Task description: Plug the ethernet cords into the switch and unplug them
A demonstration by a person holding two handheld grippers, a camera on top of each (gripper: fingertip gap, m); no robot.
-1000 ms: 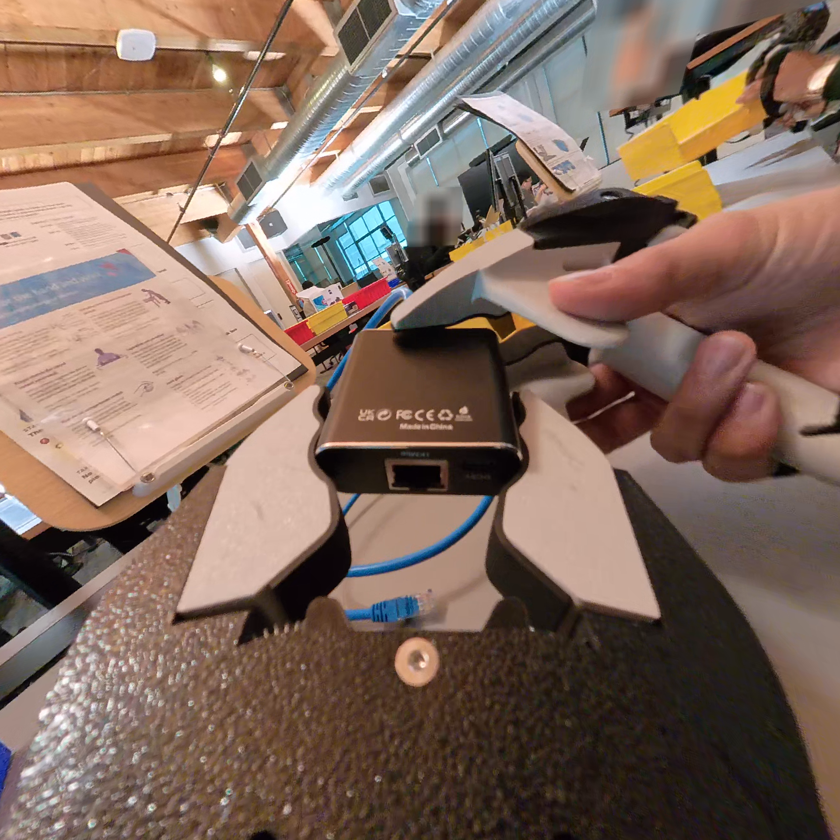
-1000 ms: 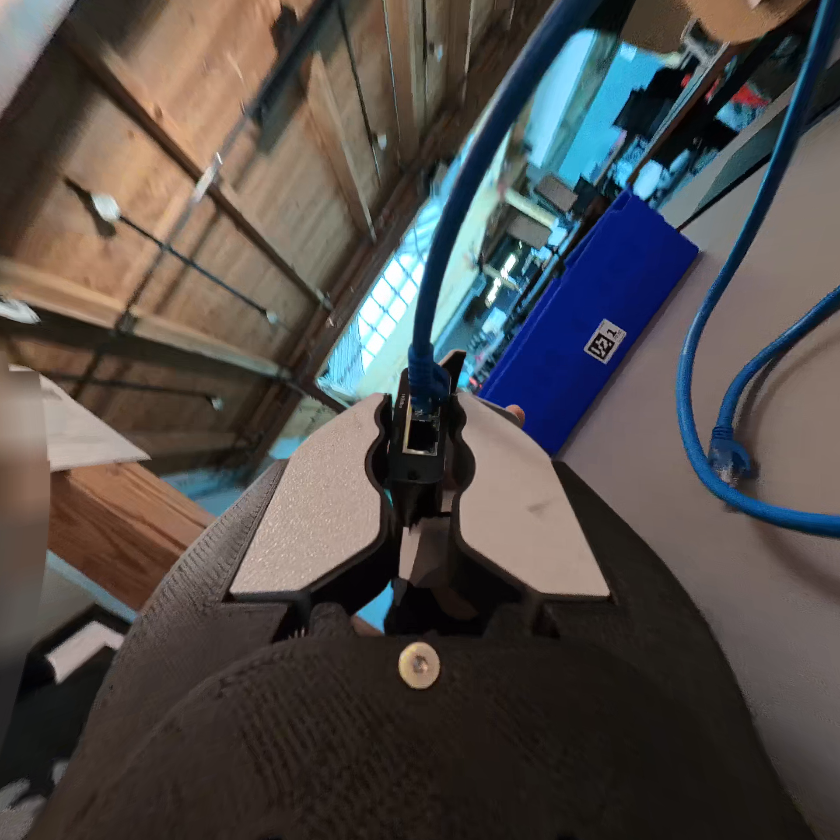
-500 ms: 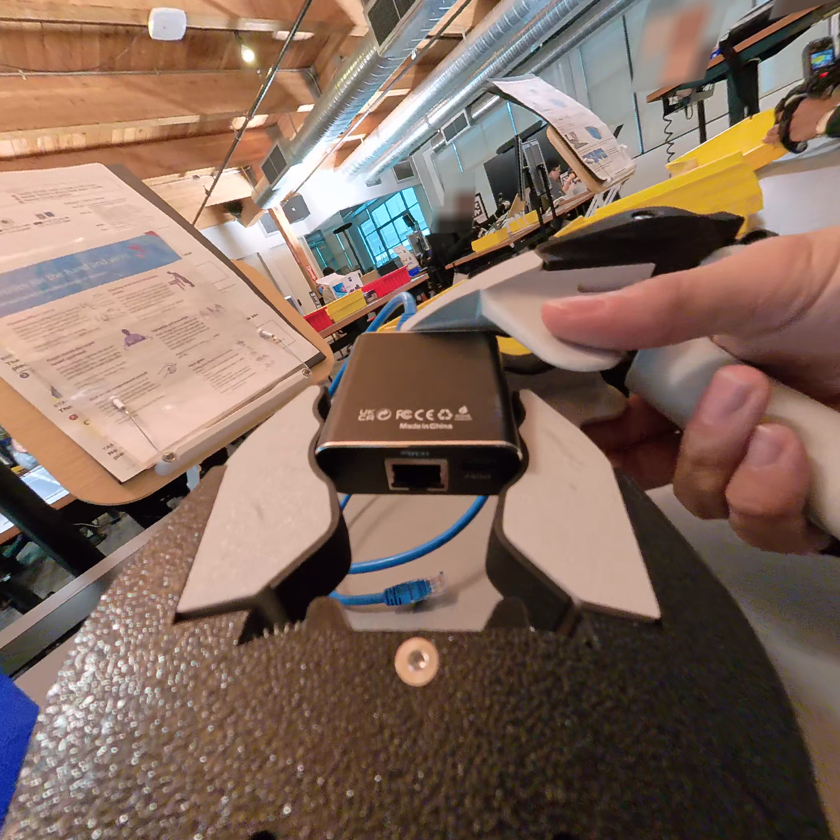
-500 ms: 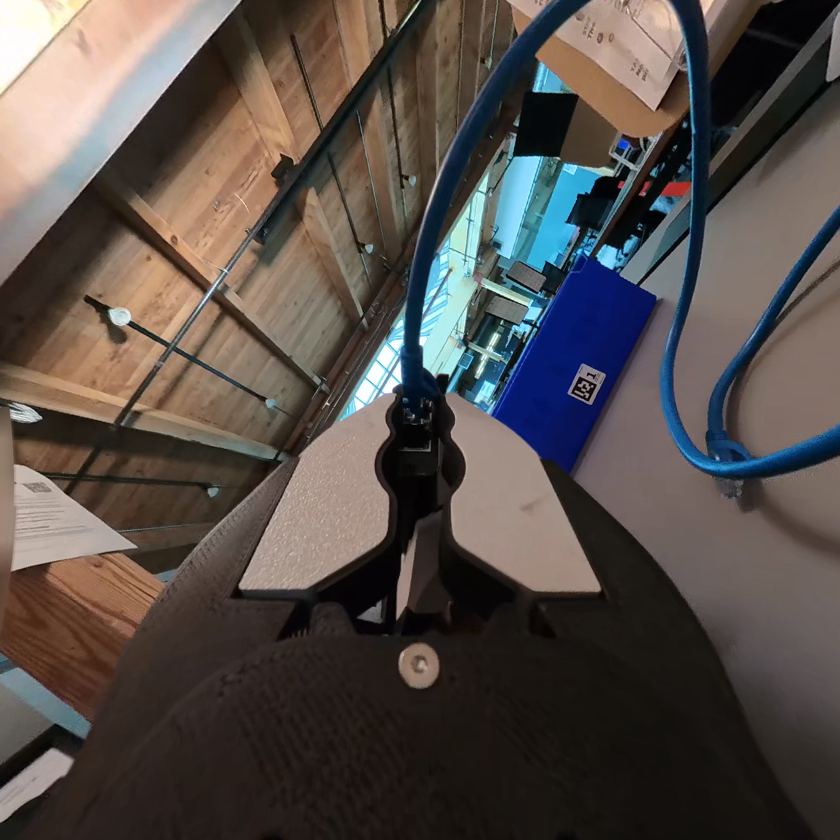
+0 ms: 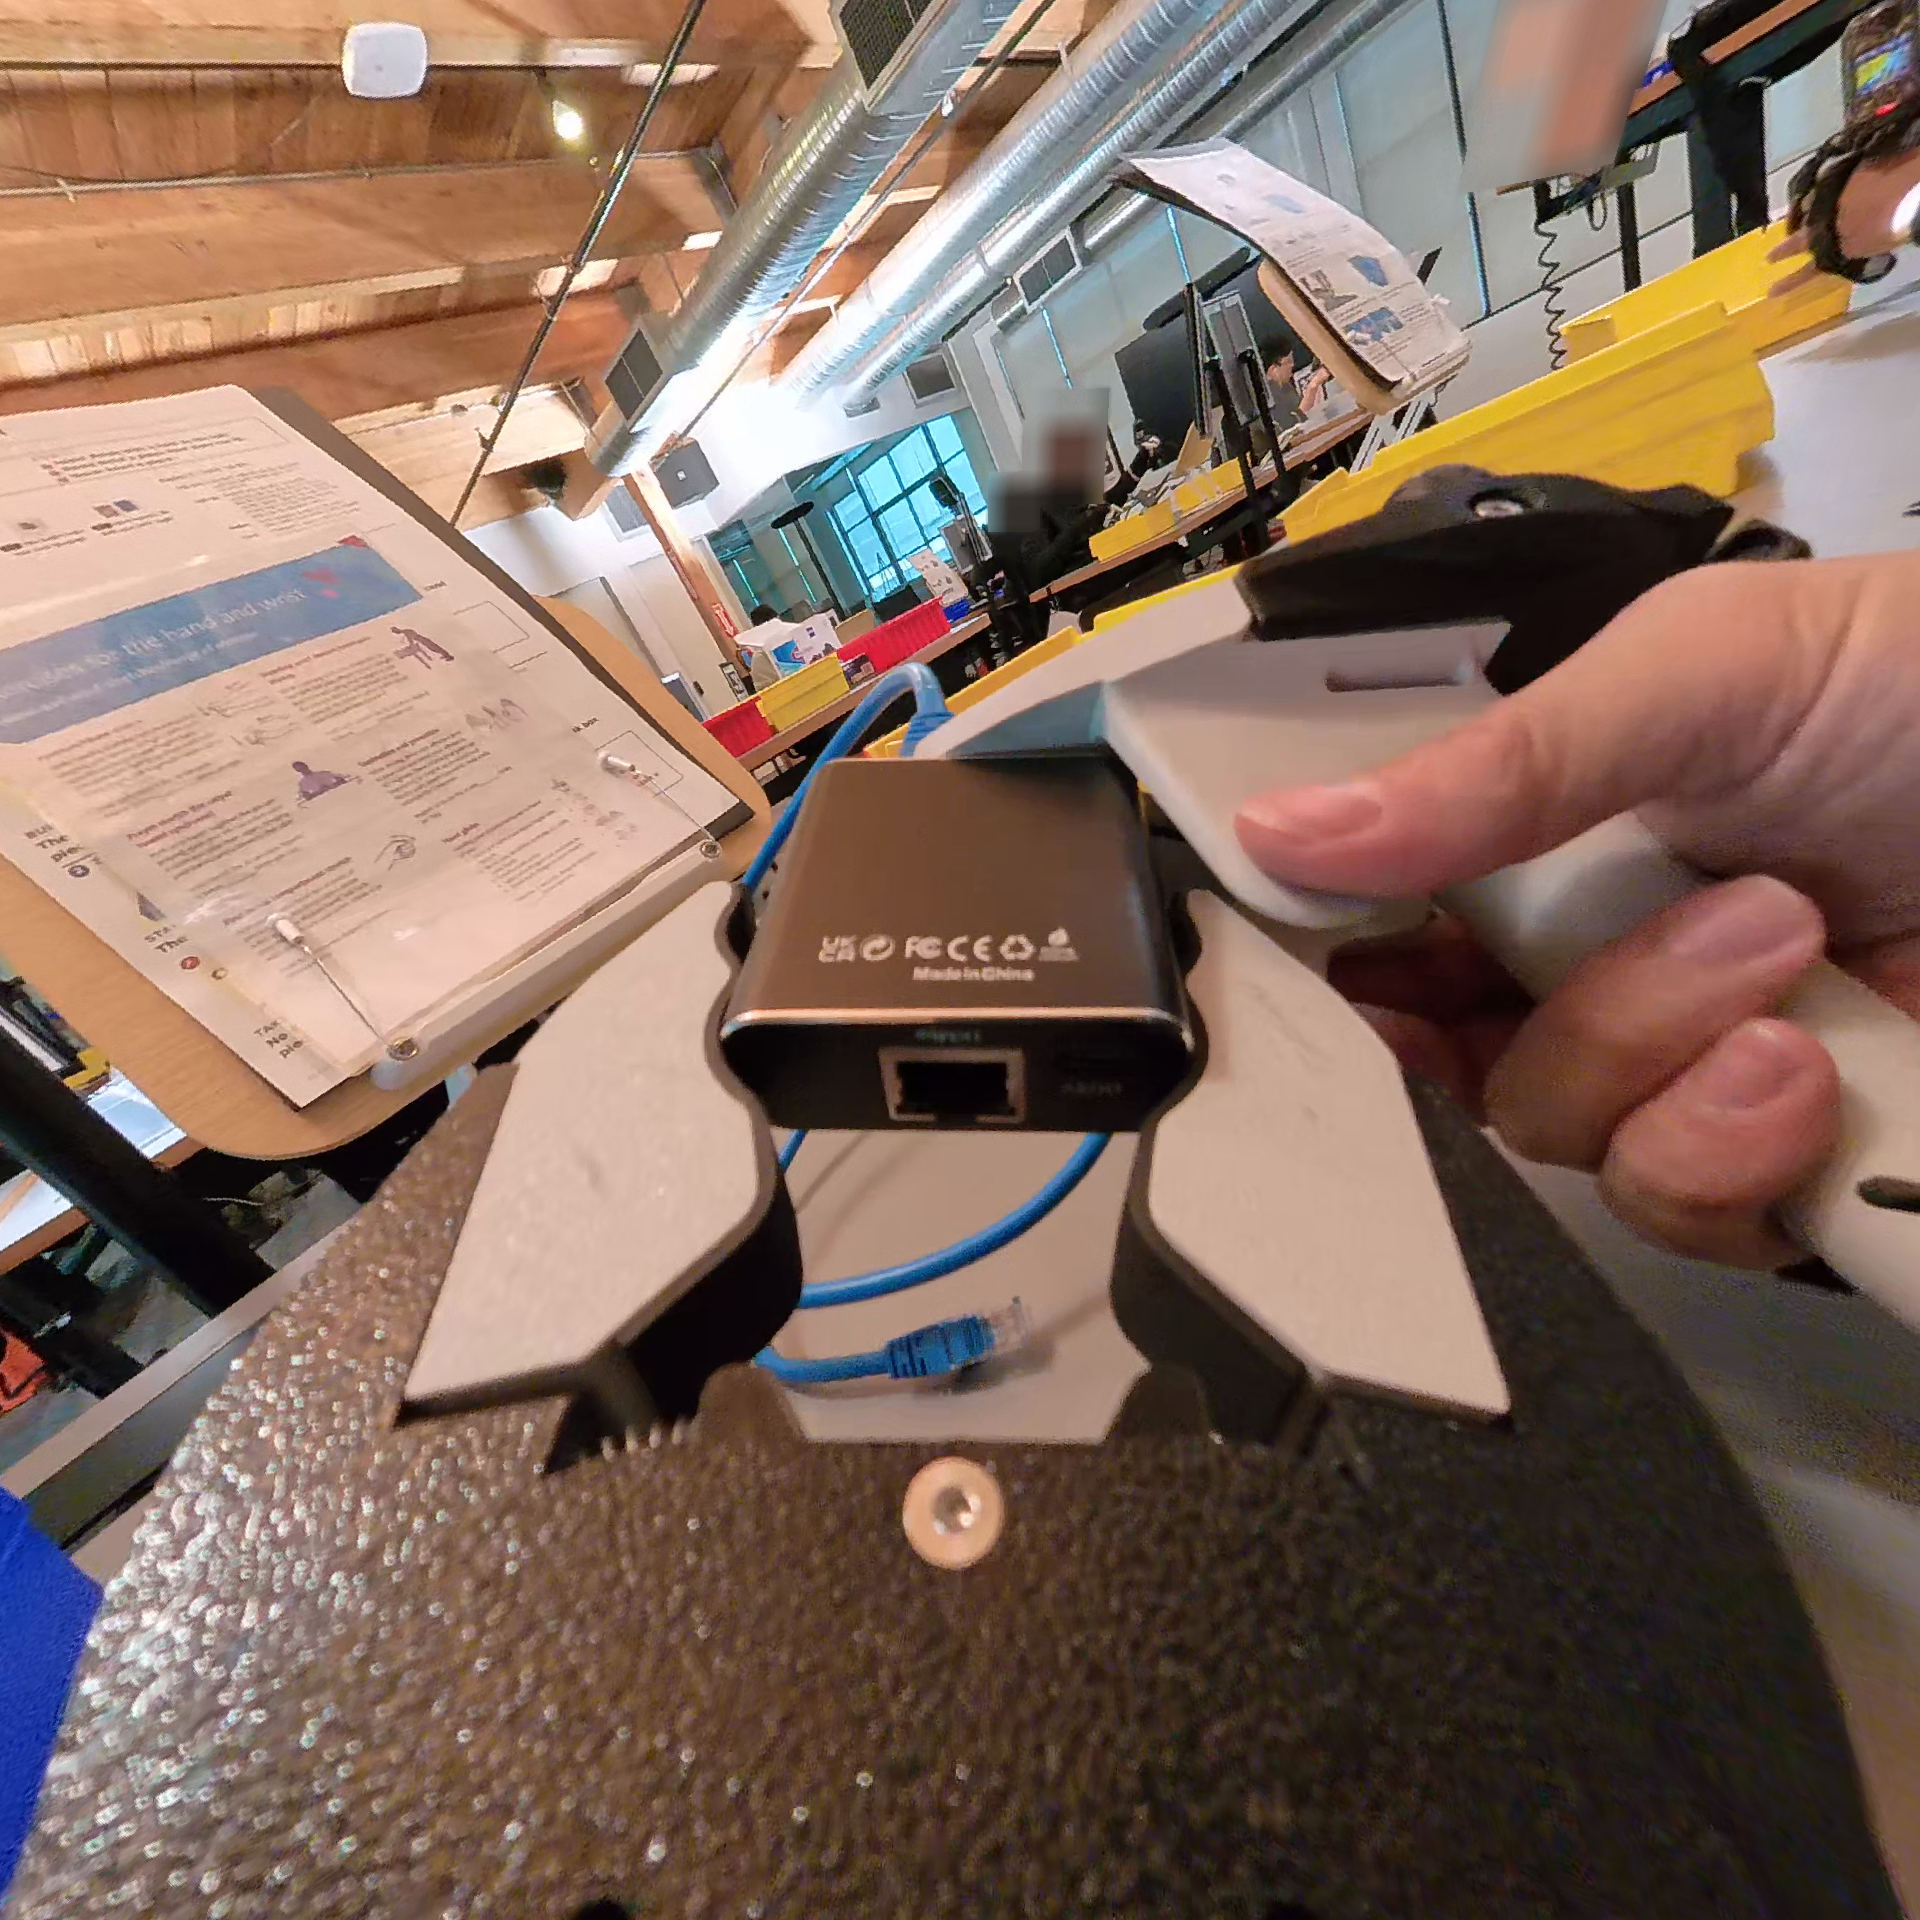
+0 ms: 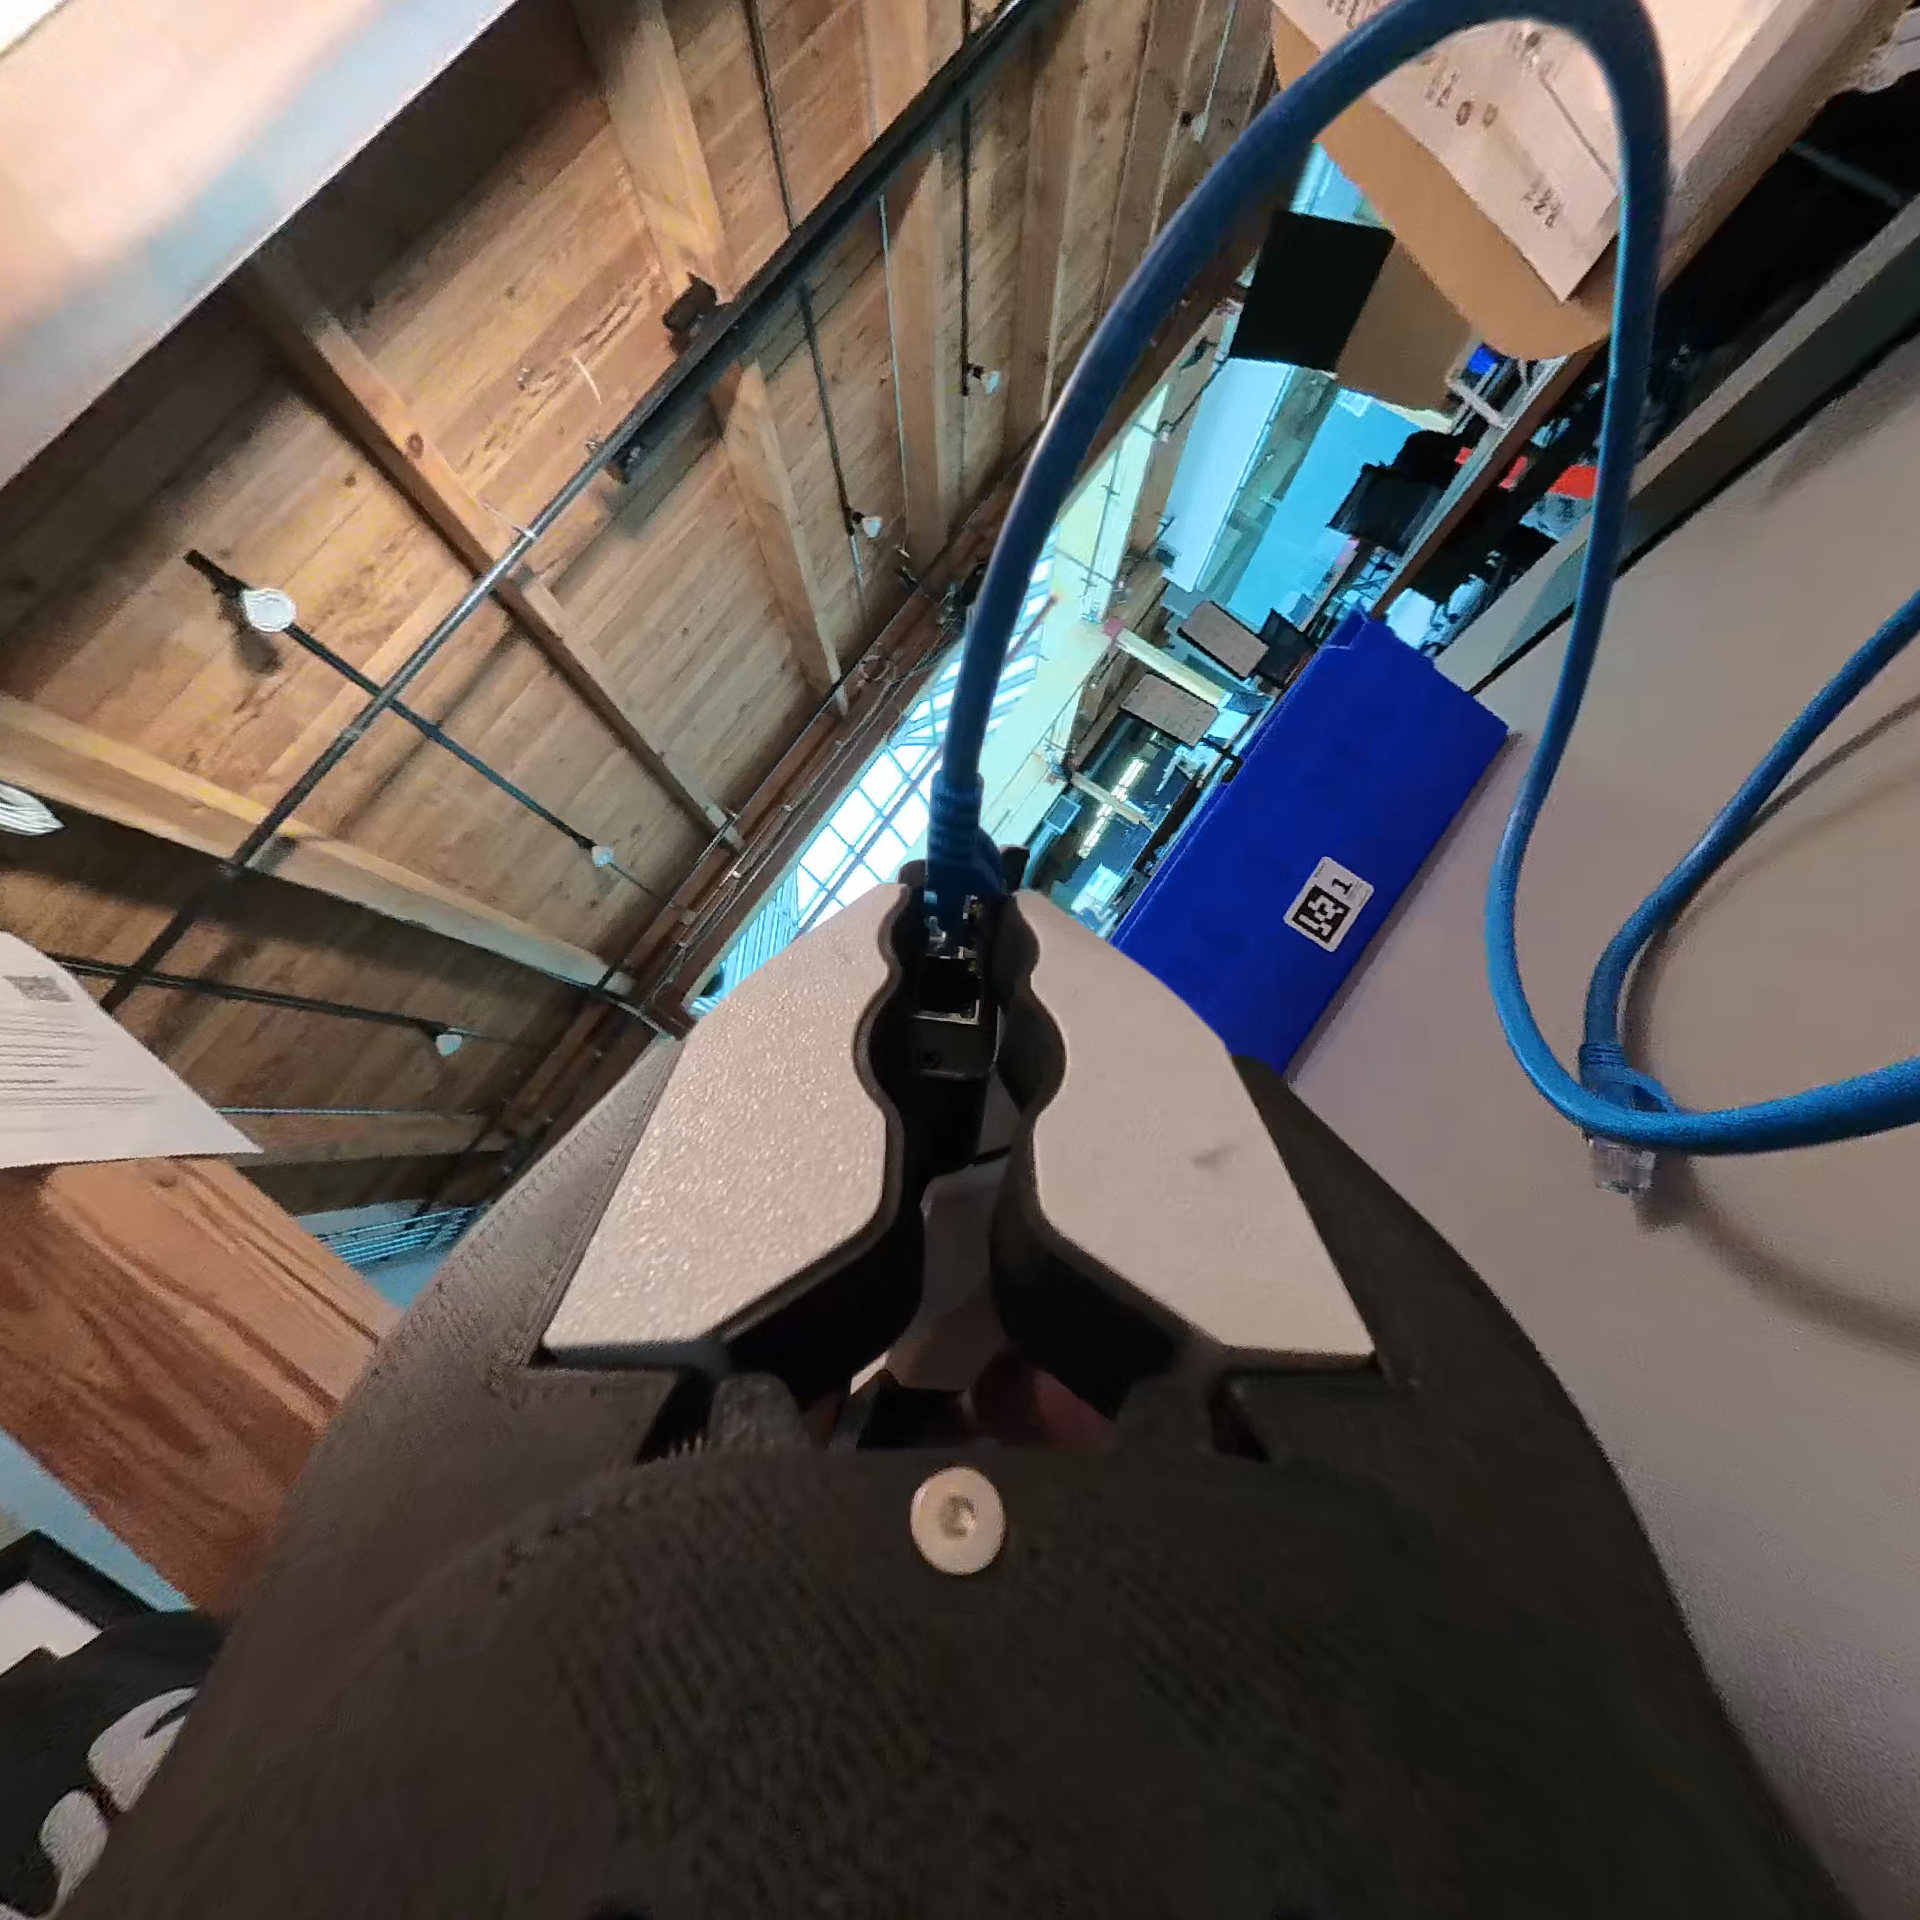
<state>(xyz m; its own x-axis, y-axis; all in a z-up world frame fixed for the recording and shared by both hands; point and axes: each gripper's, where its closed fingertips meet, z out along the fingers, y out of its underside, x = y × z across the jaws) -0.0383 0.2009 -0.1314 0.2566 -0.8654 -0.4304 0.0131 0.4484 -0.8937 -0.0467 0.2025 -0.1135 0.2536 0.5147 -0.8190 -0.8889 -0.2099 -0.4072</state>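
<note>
Timber ceiling and ducts fill the background above a grey surface (image 6: 1714,1351). Left tool (image 5: 956,1039) pinches the black switch (image 5: 951,925) by its sides, one empty port facing the camera. Right tool (image 6: 951,997) is pressed onto the switch's far end, where a blue cord (image 6: 1039,436) sits plugged in. Its free plug (image 6: 1616,1148) lies on the surface. Judging by this, one cord is seated or about to be pulled; next calls for a straight pull or a grip on the loose plug.
</note>
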